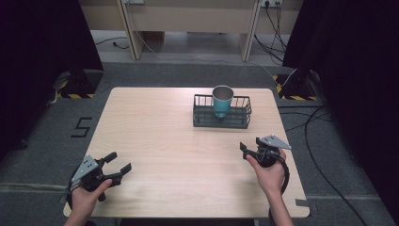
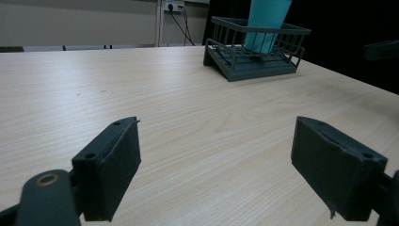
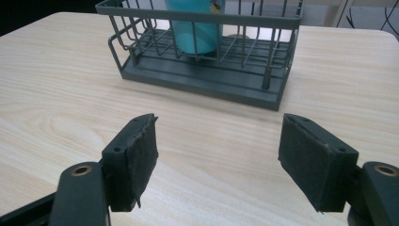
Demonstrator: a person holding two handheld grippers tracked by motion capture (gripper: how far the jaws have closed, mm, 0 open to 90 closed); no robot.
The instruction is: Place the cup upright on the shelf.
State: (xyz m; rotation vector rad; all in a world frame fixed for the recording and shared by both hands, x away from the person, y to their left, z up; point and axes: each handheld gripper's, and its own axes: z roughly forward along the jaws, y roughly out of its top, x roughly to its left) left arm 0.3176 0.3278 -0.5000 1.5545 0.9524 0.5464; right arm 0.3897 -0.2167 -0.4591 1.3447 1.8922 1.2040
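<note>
- While my left gripper (image 1: 118, 166) and right gripper (image 1: 244, 151) hover near the worktop's (image 1: 160, 141) front corners, jaws apart, holding nothing.
- Teal cup (image 1: 222, 101) stands in a wire basket (image 1: 237, 118) by the far edge.

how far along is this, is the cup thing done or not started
The teal metal cup stands upright inside the dark grey wire basket at the far side of the pale wooden table; whether it was placed there or waits to be taken out cannot be told. Nothing is in hand: the left gripper and right gripper are both open, empty and apart from the basket. Any reach or grasp is not yet begun.
</note>
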